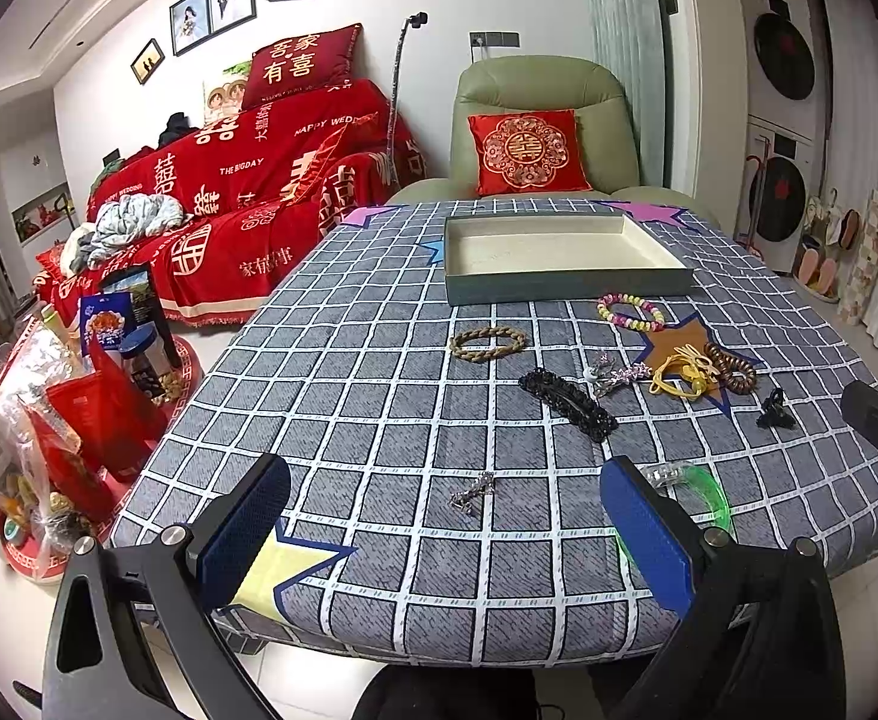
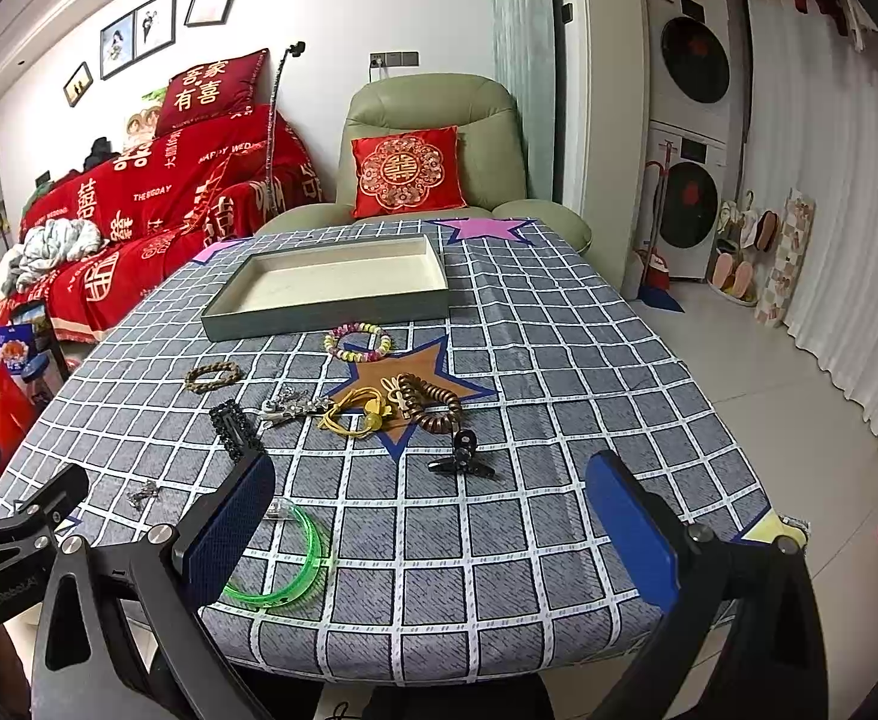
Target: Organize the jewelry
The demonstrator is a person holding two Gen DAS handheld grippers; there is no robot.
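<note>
Nothing sits in the tray [image 1: 565, 291] yet; both grippers' jaws gape empty, so picking the green bangle [image 2: 294, 576] looks first.

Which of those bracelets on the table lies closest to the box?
The pink-and-yellow beaded bracelet, just before the shallow grey box; the woven tan one lies further off.

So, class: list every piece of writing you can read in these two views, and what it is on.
"THE BIGDAY": red sofa throw
"HAPPY WED…", cut off: same throw
"喜家有喜": red pillow on the sofa back
"囍": red cushion on the green armchair
Blue packet: too blurred to read
</note>
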